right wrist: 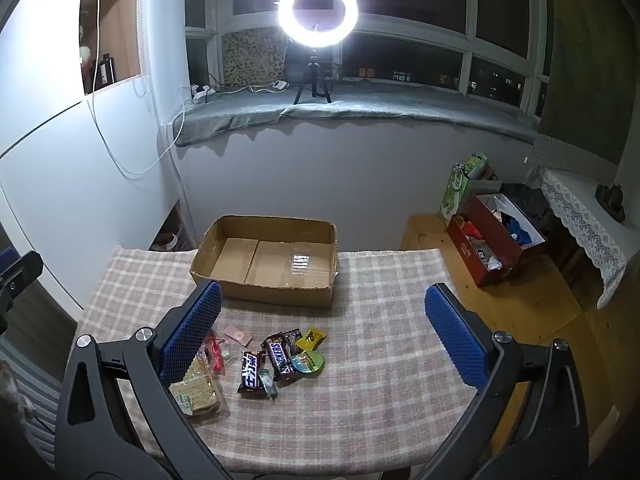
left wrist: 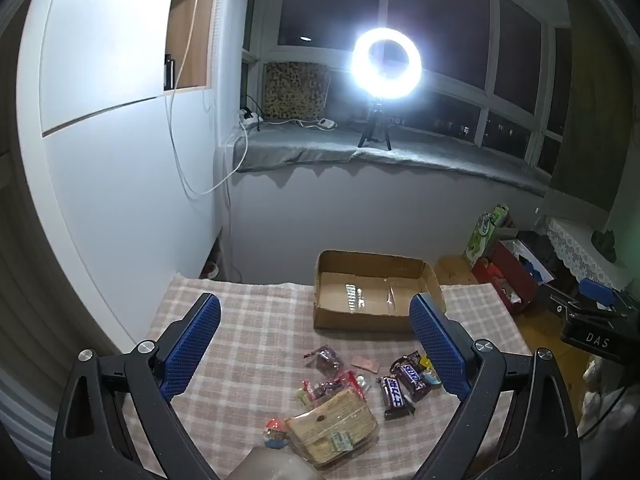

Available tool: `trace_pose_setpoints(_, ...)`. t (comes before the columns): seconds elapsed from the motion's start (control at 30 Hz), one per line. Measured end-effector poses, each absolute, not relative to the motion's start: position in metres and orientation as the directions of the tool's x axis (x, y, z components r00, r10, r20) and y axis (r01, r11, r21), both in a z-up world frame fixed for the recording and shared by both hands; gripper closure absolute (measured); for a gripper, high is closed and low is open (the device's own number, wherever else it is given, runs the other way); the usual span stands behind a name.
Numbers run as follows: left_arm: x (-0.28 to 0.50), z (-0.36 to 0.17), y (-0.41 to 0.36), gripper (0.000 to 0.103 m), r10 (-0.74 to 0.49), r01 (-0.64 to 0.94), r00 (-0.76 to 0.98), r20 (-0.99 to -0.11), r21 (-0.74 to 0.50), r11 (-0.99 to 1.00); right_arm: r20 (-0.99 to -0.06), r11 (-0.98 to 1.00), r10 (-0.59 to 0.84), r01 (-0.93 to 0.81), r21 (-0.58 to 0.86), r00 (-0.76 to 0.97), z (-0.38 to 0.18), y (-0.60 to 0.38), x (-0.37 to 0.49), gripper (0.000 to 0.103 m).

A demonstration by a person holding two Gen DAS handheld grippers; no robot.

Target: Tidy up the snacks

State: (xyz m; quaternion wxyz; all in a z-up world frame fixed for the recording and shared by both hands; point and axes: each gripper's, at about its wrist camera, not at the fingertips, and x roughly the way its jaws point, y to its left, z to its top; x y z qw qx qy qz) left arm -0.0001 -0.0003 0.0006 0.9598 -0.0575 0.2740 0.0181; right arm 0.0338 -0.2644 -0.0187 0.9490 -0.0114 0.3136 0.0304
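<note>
An empty cardboard box (left wrist: 372, 292) (right wrist: 272, 260) sits at the far side of the checked tablecloth (left wrist: 248, 344) (right wrist: 380, 360). In front of it lies a pile of snacks: a Snickers bar (left wrist: 412, 376) (right wrist: 282, 362), a second dark chocolate bar (left wrist: 394, 396) (right wrist: 252, 374), a wrapped cake (left wrist: 332, 428) (right wrist: 196, 396), and several small candies (left wrist: 328, 360) (right wrist: 312, 338). My left gripper (left wrist: 316, 312) is open and empty, above the table over the pile. My right gripper (right wrist: 324, 300) is open and empty, above the table to the right of the pile.
A ring light on a tripod (left wrist: 386, 64) (right wrist: 318, 12) stands on the window ledge. A white cabinet wall (left wrist: 120, 160) is at left. A red box of items (right wrist: 492, 240) and a green bag (right wrist: 460, 188) sit on the wooden floor at right.
</note>
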Motion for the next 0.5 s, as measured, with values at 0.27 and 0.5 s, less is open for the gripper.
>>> trace_pose_setpoints(0.27, -0.0011, -0.0012, -0.0049, 0.008, 0.006, -0.059, 0.847, -0.531, -0.084, 0.995, -0.593, 0.998, 0.043, -0.06, -0.009, 0.804, -0.0193, -0.2656, 0.0344, 0.0)
trace_pose_setpoints(0.5, -0.0002, -0.0018, -0.0054, 0.008, -0.007, -0.053, 0.849, -0.529, -0.098, 0.994, -0.592, 0.998, 0.043, -0.065, -0.016, 0.805, -0.0198, -0.2632, 0.0348, 0.0)
